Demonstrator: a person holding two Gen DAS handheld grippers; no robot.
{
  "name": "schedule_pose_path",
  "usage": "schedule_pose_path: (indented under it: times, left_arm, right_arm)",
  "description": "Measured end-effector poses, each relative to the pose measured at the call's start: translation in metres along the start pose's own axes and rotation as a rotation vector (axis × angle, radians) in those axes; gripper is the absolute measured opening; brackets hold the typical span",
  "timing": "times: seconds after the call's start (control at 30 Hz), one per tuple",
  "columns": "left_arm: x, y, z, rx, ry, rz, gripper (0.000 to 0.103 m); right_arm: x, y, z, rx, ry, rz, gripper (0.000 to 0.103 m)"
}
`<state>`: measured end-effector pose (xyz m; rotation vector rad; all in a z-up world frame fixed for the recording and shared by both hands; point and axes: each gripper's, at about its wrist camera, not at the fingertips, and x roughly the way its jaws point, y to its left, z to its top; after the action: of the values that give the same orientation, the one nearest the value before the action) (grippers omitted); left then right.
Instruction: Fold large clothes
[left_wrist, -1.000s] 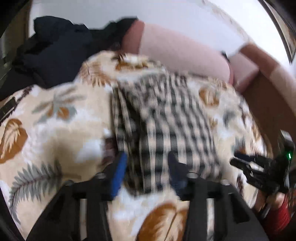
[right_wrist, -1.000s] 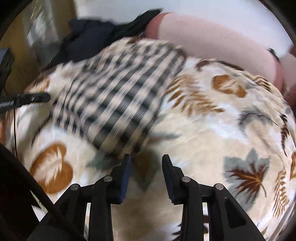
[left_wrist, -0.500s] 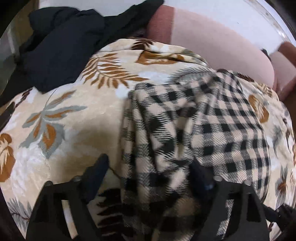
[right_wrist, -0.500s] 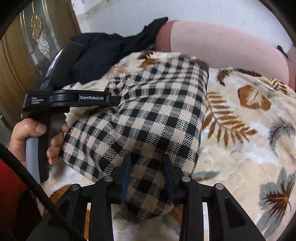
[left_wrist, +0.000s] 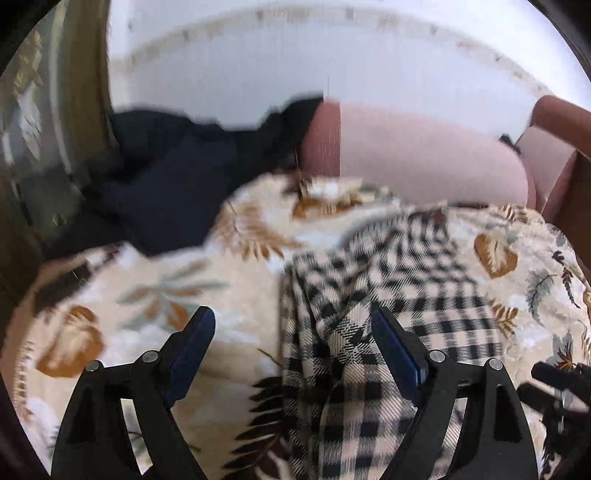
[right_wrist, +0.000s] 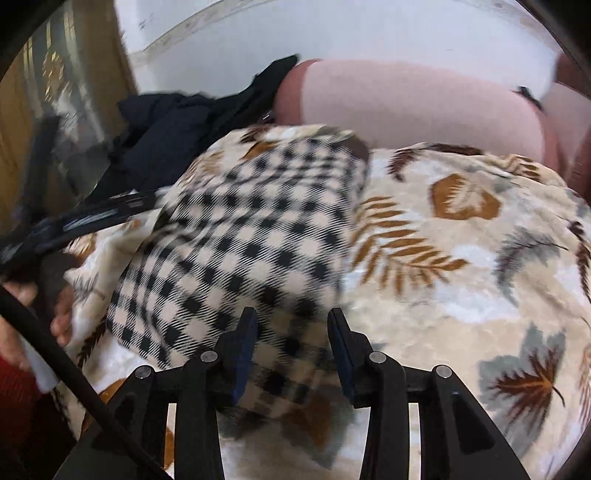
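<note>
Big leaf-print blanket (right_wrist: 461, 258) is covering the couch (right_wrist: 406, 103), probably so there's a soft flat spot for folding. The checked shirt (right_wrist: 251, 251) is lying on it, folded into a long strip, with dark clothes (left_wrist: 166, 177) piled behind. Left gripper (left_wrist: 291, 343) is sitting wide open, holding nothing. Right gripper (right_wrist: 291, 339) is opening over the shirt's near edge, fingers (right_wrist: 243, 343) not pinching it. No containers anywhere.

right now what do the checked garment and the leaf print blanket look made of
Checked garment: seems a soft woven, flannel-like cloth with a matte finish; fine diagonal ribbing shows in the checks and it drapes in folds. Leaf print blanket: likely plush fleece, fuzzy with a slight sheen. Blur leaves both uncertain.
</note>
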<state>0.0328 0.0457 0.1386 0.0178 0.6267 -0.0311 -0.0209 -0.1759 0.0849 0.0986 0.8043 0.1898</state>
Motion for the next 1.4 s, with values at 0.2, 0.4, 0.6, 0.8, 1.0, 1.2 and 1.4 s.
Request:
schedule_pose_path:
  times: [0.2, 0.4, 0.6, 0.8, 1.0, 1.2, 1.4]
  left_arm:
    - [-0.059, 0.002, -0.012, -0.022, 0.003, 0.022, 0.087]
    - [-0.098, 0.006, -0.054, -0.042, 0.064, 0.004, 0.087]
    - [-0.098, 0.017, -0.076, -0.065, 0.1, -0.003, 0.087]
    - [-0.089, 0.02, -0.087, -0.07, 0.13, 0.022, 0.087]
    - [-0.076, 0.013, -0.099, -0.051, 0.187, 0.024, 0.087]
    - [-0.066, 0.004, -0.107, -0.026, 0.23, 0.024, 0.087]
    - [-0.057, 0.003, -0.114, -0.037, 0.276, 0.009, 0.087]
  right_arm:
    - [-0.023, -0.009, -0.007, 0.087, -0.024, -0.024, 0.048]
    - [-0.04, 0.017, -0.024, 0.08, -0.042, -0.025, 0.049]
    - [-0.031, 0.056, -0.048, -0.043, -0.004, -0.052, 0.049]
    - [-0.023, 0.066, -0.074, -0.029, 0.093, -0.074, 0.049]
    - [-0.026, 0.057, -0.085, -0.011, 0.101, -0.141, 0.054]
    - [-0.027, 0.041, -0.08, 0.027, 0.091, -0.155, 0.056]
    - [-0.027, 0.048, -0.081, -0.006, 0.099, -0.163, 0.057]
